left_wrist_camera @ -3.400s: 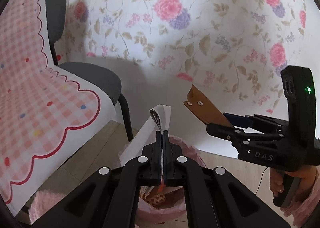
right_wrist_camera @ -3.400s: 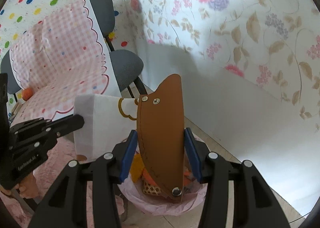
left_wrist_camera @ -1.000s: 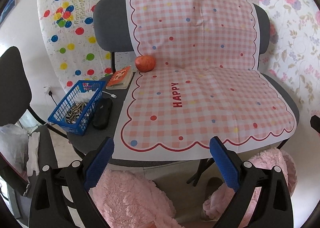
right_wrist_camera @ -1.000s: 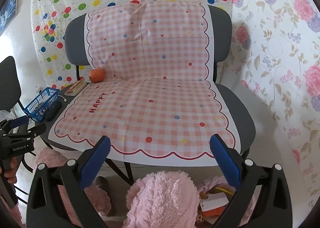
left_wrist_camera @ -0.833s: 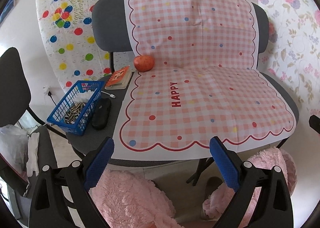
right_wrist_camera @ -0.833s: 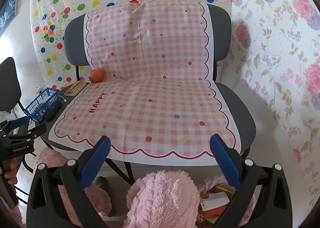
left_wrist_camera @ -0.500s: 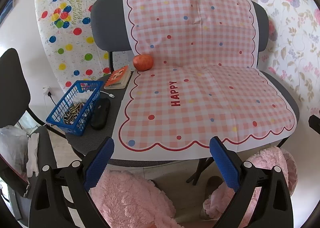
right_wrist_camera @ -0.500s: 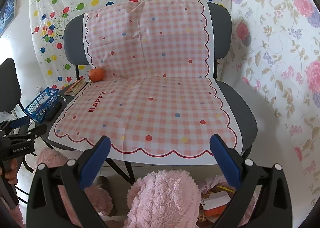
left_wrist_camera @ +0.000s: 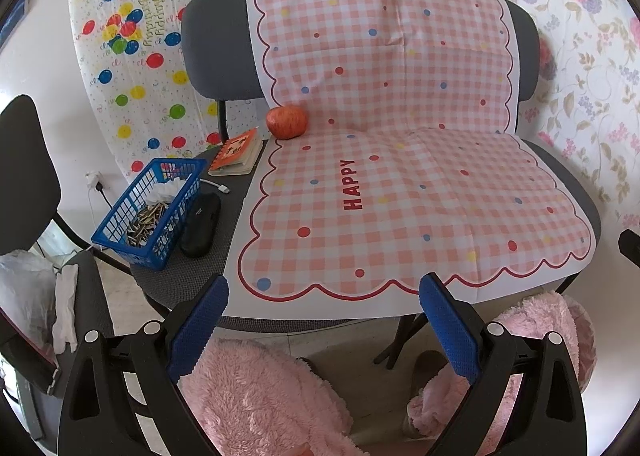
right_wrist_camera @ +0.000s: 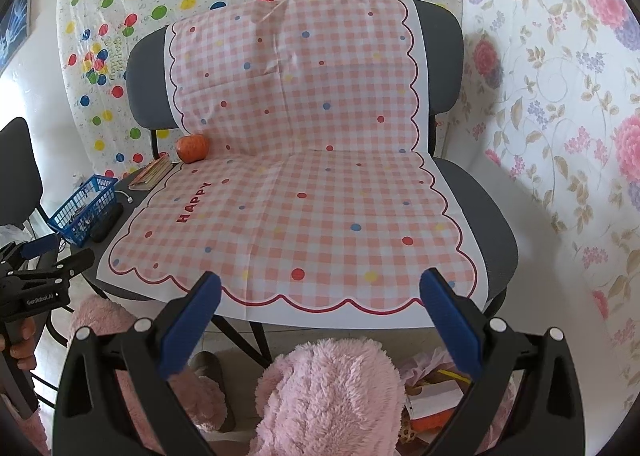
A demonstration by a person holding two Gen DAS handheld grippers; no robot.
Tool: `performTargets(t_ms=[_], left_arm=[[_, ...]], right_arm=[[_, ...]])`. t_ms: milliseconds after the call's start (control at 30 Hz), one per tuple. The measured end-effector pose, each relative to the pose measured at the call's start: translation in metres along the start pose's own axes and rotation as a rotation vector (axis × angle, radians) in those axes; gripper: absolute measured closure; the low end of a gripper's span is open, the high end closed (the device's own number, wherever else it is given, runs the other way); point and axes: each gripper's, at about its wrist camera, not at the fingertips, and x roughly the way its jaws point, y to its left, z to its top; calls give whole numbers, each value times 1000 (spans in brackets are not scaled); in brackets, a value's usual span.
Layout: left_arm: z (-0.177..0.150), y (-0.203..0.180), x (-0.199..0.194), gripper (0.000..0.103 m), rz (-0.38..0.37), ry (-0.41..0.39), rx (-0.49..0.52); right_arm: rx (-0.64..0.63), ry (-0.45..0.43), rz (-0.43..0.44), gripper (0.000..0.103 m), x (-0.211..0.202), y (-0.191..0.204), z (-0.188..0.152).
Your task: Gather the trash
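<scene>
My left gripper (left_wrist_camera: 324, 320) is open and empty, facing the pink checked "HAPPY" sheet (left_wrist_camera: 400, 184) that covers the dark chairs. My right gripper (right_wrist_camera: 320, 316) is open and empty, facing the same sheet (right_wrist_camera: 304, 196). The left gripper also shows at the left edge of the right wrist view (right_wrist_camera: 44, 268). The pink-lined trash bin (right_wrist_camera: 436, 396), with paper and orange scraps inside, sits on the floor at the lower right of the right wrist view, partly hidden by my pink sleeve. No loose trash shows on the sheet.
A red apple (left_wrist_camera: 287, 122), a small notebook (left_wrist_camera: 238, 152), a blue basket (left_wrist_camera: 148, 212) of small items and a black case (left_wrist_camera: 201, 224) sit on the left chair. Pink fluffy sleeves (left_wrist_camera: 256, 396) fill the foreground. Flowered wall on the right (right_wrist_camera: 560, 136).
Earlier my left gripper held folded paper and my right a brown leather piece over the bin. Now both are open, empty and turned to the chairs. Over the last second, only a slight drift.
</scene>
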Motion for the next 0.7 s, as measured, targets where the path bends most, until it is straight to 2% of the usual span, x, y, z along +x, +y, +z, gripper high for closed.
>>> performTargets(t_ms=[700], left_arm=[[-3,6,3,8,6,6,-4]], right_arm=[[10,1,-1,6,1,1,-3]])
